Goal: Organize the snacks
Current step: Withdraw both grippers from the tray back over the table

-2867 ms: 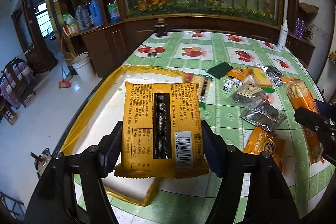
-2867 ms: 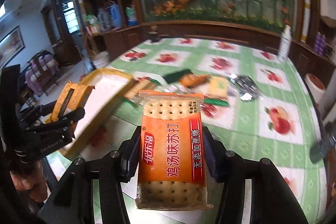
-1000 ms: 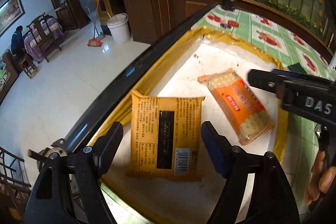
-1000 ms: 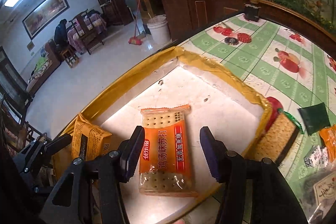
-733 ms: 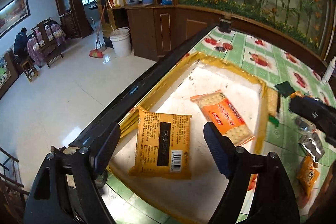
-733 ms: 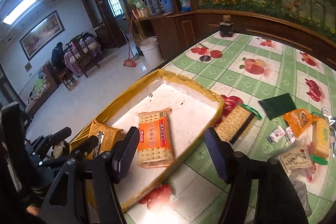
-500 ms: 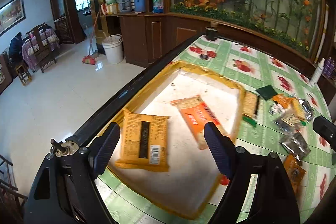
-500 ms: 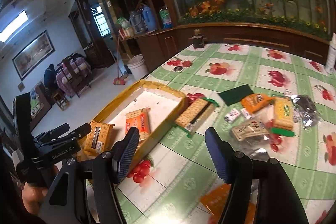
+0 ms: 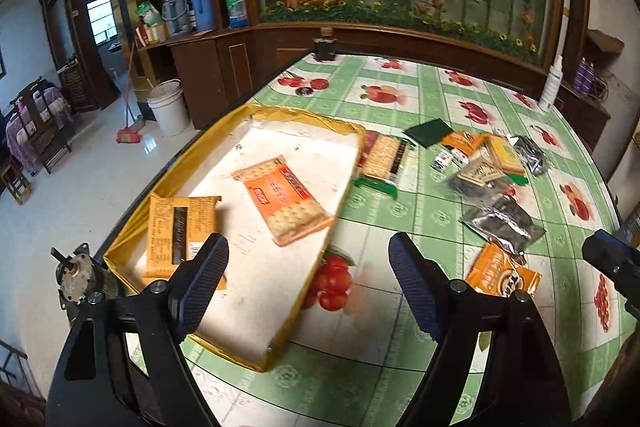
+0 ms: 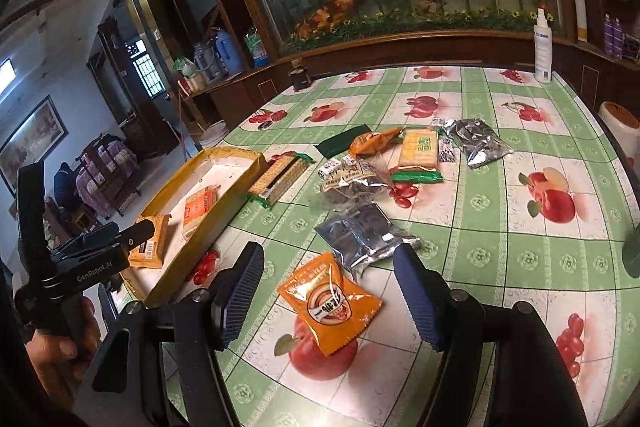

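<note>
Orange cracker pkt [image 9: 282, 199] now in tray [image 9: 298, 297]; both tools empty, R tool [image 10: 328, 291] widening.

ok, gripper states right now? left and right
Left gripper: open, holding nothing.
Right gripper: jaws opening, nothing between them; the orange snack packet lies on the table below.
</note>
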A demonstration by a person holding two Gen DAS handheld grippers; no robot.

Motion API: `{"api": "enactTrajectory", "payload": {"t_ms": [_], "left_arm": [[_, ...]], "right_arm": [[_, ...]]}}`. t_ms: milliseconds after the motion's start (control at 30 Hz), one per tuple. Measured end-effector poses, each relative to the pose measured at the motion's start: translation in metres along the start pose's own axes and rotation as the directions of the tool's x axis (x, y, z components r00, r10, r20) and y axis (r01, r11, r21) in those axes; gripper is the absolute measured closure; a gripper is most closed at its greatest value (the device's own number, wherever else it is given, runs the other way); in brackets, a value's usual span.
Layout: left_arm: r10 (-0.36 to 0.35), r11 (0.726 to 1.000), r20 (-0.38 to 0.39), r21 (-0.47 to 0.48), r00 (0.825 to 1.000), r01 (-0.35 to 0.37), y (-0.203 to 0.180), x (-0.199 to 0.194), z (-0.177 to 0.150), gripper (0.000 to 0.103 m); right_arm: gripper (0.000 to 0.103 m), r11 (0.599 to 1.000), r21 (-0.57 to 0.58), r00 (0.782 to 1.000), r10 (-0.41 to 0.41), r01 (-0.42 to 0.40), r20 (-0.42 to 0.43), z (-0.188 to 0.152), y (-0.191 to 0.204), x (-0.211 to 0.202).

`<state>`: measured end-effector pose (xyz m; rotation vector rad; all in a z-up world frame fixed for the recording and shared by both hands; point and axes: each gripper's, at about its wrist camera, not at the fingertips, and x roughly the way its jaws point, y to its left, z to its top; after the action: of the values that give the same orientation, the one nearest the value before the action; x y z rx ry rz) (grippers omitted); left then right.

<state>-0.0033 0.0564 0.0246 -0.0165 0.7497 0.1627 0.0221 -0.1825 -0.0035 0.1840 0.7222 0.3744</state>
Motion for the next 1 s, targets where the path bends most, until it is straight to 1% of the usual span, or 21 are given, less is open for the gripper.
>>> {"api": "enactTrajectory", "payload": {"t_ms": [200,367,467,667,767,867,1000], "left_arm": [[-0.027,0.999,-0.025,0.025,0.999,0.027,-0.014,0.001,-0.004,0.020],[-0.038,0.998,-0.036,0.042,0.999,0.039,-0.023,0.001,-0.007,0.020],[-0.047,0.998,-0.055,0.041,0.997,0.049,-0.025,0.005,-0.008,0.020],[-0.052,0.998,-0.098,0.032,0.994,0.055,-0.025,0.021,-0.009,0.020],[-0.076,0.996,-0.118,0.037,0.990,0.081,-0.029,0.030,-0.008,0.020],[-0.107,0.991,-0.126,0.062,0.986,0.115,-0.040,0.040,-0.003,0.020],[-0.110,0.986,-0.153,0.109,0.982,0.127,-0.060,0.062,0.007,0.020]], "right_arm": [[0.033,1.000,-0.011,0.999,-0.007,0.006,-0.031,-0.013,-0.006,0.006],[0.033,1.000,0.002,0.999,-0.006,0.006,-0.042,-0.016,-0.010,0.010],[0.033,1.000,0.006,0.999,-0.010,0.010,-0.050,-0.017,-0.013,0.014],[0.033,1.000,0.014,0.998,-0.007,0.008,-0.065,-0.016,-0.016,0.020],[0.032,1.000,0.014,0.997,-0.009,0.010,-0.071,-0.016,-0.018,0.024],[0.032,1.000,0.019,0.997,-0.011,0.012,-0.077,-0.015,-0.022,0.027],[0.032,1.000,0.029,0.997,-0.009,0.012,-0.081,-0.014,-0.026,0.028]]}}
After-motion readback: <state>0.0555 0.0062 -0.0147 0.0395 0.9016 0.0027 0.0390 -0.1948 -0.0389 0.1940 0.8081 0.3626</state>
